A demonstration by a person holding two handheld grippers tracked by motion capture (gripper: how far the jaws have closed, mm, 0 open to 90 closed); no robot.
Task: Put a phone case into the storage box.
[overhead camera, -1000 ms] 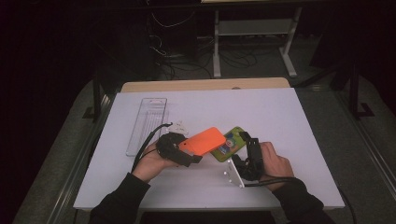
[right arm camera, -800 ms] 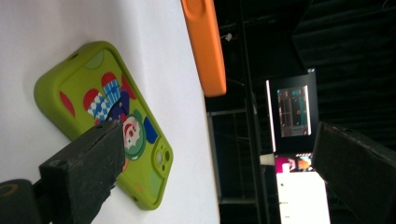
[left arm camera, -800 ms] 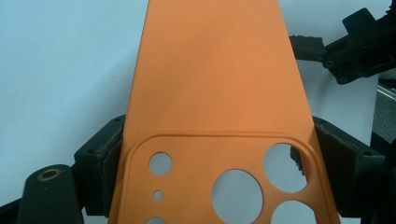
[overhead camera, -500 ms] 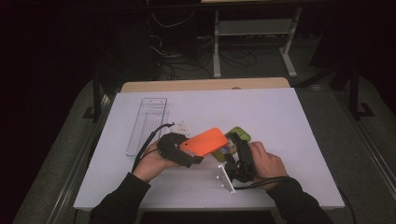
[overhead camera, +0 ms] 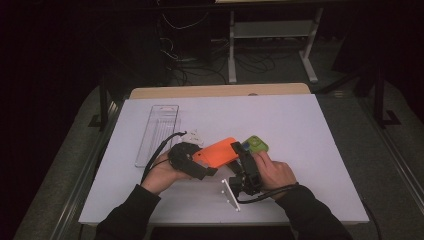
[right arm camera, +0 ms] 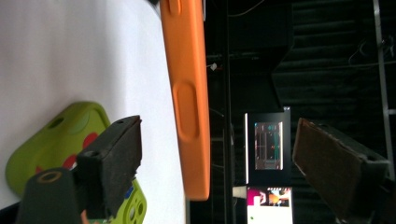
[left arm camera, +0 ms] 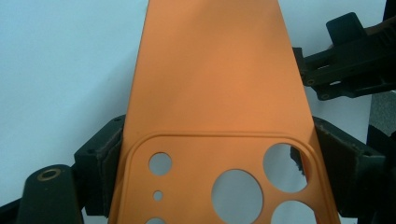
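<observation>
An orange phone case (overhead camera: 217,151) is held off the white table by my left gripper (overhead camera: 200,161), which is shut on its camera-hole end. In the left gripper view the pads press both long edges of the orange case (left arm camera: 219,93) at my left gripper (left arm camera: 219,154). My right gripper (overhead camera: 239,151) stands at the case's other end. In the right gripper view the orange case (right arm camera: 189,102) is edge-on between the jaws of my right gripper (right arm camera: 219,140), which have just been closing; neither pad touches it. A green phone case (overhead camera: 256,145) (right arm camera: 60,140) lies on the table behind.
A clear plastic packaging tray (overhead camera: 157,132) lies at the left of the white table (overhead camera: 300,125), with a small white piece (overhead camera: 194,135) beside it. A wooden board edge (overhead camera: 220,91) runs along the far side. A lit screen (right arm camera: 268,147) stands off in the dark room.
My right gripper has moved left to the free end of the orange case, and its jaws now straddle that end. The left gripper and the case have stayed put.
</observation>
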